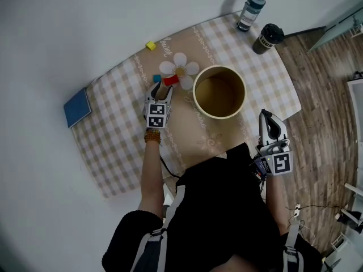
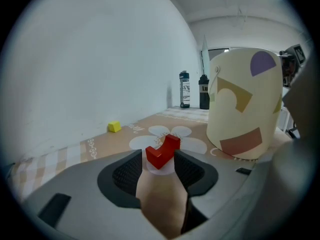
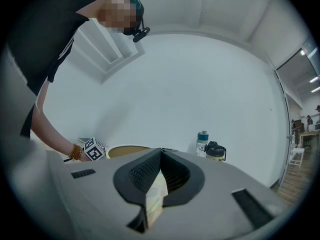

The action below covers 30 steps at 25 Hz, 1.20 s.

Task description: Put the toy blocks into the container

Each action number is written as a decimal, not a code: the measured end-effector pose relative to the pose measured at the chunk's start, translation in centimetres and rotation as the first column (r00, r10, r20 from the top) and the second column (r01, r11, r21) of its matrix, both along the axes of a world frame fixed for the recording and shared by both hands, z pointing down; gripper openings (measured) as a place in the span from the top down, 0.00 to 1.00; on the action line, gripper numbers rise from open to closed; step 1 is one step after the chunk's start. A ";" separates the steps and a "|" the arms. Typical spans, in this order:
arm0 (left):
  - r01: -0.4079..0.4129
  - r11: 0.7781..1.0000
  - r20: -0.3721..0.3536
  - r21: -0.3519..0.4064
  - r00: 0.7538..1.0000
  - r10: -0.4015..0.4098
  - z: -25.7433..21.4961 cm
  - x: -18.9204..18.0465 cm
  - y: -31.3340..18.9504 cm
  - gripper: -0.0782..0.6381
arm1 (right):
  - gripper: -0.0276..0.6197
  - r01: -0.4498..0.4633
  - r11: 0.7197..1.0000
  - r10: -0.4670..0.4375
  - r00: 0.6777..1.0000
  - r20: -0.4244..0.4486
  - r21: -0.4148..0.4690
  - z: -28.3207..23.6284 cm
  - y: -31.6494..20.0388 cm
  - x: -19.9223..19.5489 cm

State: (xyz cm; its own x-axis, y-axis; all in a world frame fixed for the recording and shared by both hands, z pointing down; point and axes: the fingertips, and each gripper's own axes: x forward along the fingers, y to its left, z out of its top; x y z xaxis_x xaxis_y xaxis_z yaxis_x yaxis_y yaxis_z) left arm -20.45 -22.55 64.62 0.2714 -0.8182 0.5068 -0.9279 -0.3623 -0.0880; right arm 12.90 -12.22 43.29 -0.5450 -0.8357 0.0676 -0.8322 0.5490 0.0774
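Note:
A red notched block [image 1: 171, 80] [image 2: 163, 151] lies on the white flower print of the checked tablecloth [image 1: 113, 146], just left of the round cream container [image 1: 219, 67] [image 2: 245, 104]. My left gripper [image 1: 163, 88] [image 2: 159, 155] is low over the cloth and open, with the red block between its fingertips and the pads not pressing on it. A teal block [image 1: 156, 78] sits beside the red one. A yellow block [image 1: 151, 46] [image 2: 114, 127] lies farther back. My right gripper [image 1: 265, 113] [image 3: 160, 150] hovers shut and empty at the table's near right edge, off the container [image 3: 127, 150].
A blue book [image 1: 77, 107] lies at the table's left end. A water bottle [image 1: 250, 10] [image 2: 184, 90] [image 3: 202, 143] and a black cup [image 1: 267, 37] [image 2: 204, 91] [image 3: 216, 151] stand at the far right corner. Wooden floor [image 1: 323, 123] lies right of the table.

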 end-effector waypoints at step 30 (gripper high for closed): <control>0.115 0.991 -0.118 -0.064 0.986 -0.122 -0.4 -1.1 -0.5 0.83 | 0.96 0.017 1.000 -0.017 1.000 -0.009 0.022 -0.3 -1.2 -0.6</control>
